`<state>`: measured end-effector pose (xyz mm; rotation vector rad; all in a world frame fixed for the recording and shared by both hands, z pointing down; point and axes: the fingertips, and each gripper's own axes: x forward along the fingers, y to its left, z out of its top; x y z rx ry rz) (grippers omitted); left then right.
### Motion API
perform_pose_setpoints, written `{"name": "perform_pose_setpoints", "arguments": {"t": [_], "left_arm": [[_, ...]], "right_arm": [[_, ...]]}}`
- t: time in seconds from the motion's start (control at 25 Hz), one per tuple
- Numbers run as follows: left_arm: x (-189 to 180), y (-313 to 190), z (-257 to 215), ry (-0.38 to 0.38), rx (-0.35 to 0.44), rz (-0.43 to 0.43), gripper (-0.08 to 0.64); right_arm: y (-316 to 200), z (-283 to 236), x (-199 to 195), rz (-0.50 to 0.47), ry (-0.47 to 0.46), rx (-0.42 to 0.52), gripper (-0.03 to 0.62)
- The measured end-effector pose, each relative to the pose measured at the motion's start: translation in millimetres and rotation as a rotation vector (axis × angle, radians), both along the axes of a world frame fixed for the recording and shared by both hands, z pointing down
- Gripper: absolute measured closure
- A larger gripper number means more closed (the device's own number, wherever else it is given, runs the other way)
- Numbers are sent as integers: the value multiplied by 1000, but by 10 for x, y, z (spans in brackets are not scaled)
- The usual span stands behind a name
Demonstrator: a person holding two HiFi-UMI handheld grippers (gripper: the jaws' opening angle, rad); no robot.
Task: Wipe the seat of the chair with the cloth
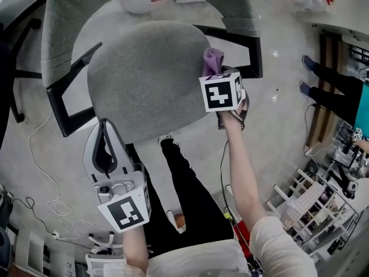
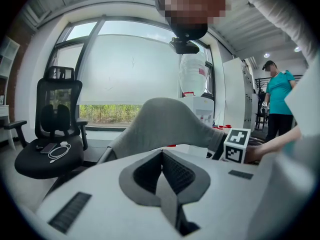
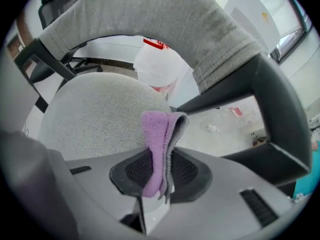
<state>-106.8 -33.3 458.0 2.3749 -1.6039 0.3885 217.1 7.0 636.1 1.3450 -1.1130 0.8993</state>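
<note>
cloth point(image 3: 156, 134) pinched in right claw point(image 3: 160, 171) at chair seat point(image 1: 144, 79) edge; left claw point(image 2: 161, 181) closed together, empty.

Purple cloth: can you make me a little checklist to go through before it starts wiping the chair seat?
1. Cloth pinched in the right gripper: ok, the jaws are shut on it.
2. Enough cloth sticking out past the jaws to wipe with: ok.
3. Cloth touching the seat: cannot tell; it sits by the seat's right edge.
4. Nothing lying on the seat: ok.
5. Left gripper empty: ok, its jaws are together on nothing.
</note>
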Motion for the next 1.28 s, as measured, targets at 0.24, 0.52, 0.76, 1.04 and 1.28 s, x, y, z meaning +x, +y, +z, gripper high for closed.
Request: {"name": "perform_pose_setpoints", "arguments": {"t": [0.24,0.52,0.76,1.04,1.28], "left_arm": [[129,-74,-231,17,43,0,548],[125,-138,-377,25,90,-13,548],[-77,-90,-338,8,99,-32,548],[-429,-98,-312,-33,102,-103,548],[-538,-107,-288,-45,100,-117,548]], "right_arm": [[-195,-516,-667,-149,-252,223,506],[-62,-804,-1897,-164,-705,278,506],[407,-510,-2919,-286,-919,131,506],[744,-198,-3625,-318,-1070,14,506],[702,21,-3934,-336,-1031,12,506]]}}
